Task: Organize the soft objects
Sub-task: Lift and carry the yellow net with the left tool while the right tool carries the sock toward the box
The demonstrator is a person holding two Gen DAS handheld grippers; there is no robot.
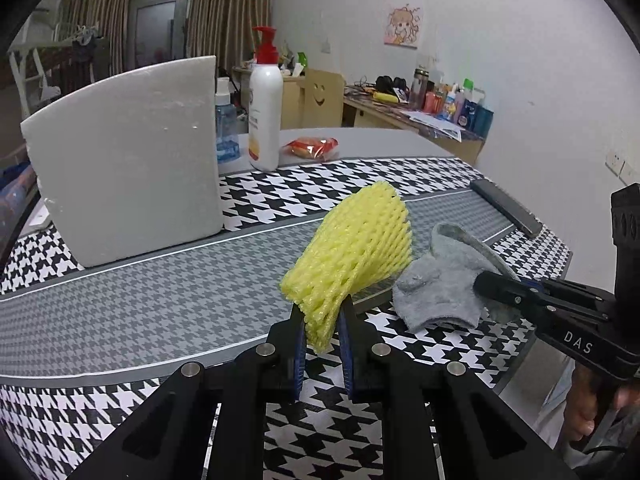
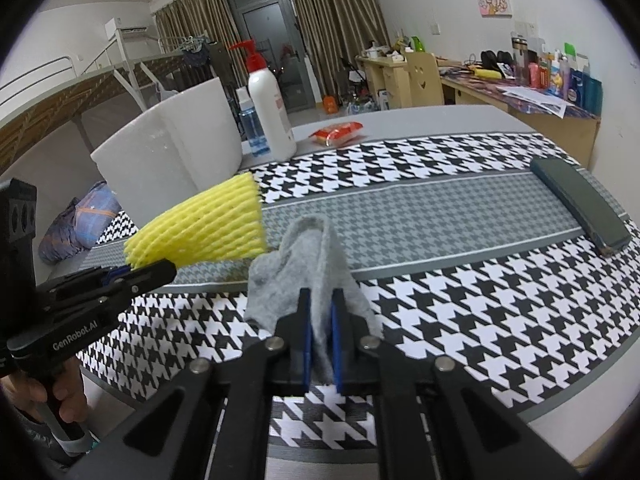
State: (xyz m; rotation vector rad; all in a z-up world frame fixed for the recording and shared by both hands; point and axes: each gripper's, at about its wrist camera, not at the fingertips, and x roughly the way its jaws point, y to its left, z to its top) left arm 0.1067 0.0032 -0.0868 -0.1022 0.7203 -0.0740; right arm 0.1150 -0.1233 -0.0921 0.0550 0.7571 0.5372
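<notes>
A lived-in room with brown curtains, a bunk bed frame and a cluttered wooden desk along the far wall lies behind a surface (image 2: 460, 280) covered by a black-and-white houndstooth cloth with a grey band across its middle. At the back of the surface stands a white foam box (image 1: 124, 160), and just beside it a small clear blue bottle (image 1: 226, 120) and a tall white pump bottle (image 1: 264, 108) with a red top. A red snack packet (image 1: 310, 147) lies near them on the bare grey part. A dark flat case (image 2: 580, 204) lies at the far right edge.

The left gripper (image 1: 322, 312) has its blue pads pressed together on the lower edge of a yellow foam fruit net (image 1: 356, 248), which is held tilted up and away from the gripper, above the grey band. In the right wrist view the net fans out toward the foam box.

Just beside the net, to its right, the right gripper (image 2: 320, 300) pinches a grey sock (image 2: 304, 264) between its blue pads; a fold of the fabric stands up between them while the rest slumps onto the houndstooth cloth. The net and the sock are close, but whether they touch is unclear. A hand (image 2: 44, 392) grips the left gripper's handle at the lower left of the right wrist view.
</notes>
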